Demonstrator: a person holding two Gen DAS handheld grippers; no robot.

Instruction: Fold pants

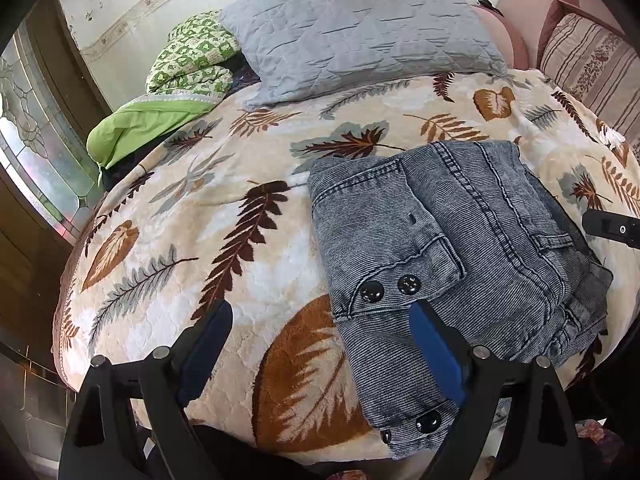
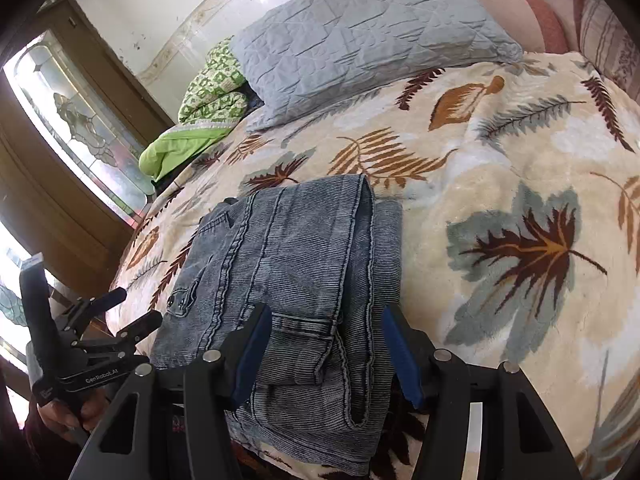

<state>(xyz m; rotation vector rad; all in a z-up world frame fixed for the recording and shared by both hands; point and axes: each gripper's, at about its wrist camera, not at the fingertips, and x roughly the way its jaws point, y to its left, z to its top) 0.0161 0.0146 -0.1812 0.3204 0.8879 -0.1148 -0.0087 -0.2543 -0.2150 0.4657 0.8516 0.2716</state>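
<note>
Pants folded on blanket, near edge hidden behind right hand-held gripper

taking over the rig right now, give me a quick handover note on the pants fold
Left gripper: open, holding nothing, its right finger over the waistband end of the pants, its left finger over the blanket.
Right gripper: open, jaws either side of the near edge of the pants, not pressing on them.
Pants: grey-blue denim, lying in a compact layered stack on the leaf-print blanket near the front edge of the bed, buttons toward the left gripper.
Done: the pants look folded.
Left: probably only to square up the uneven edges and pull both grippers away. The grey pillow and green quilt sit well clear.
</note>
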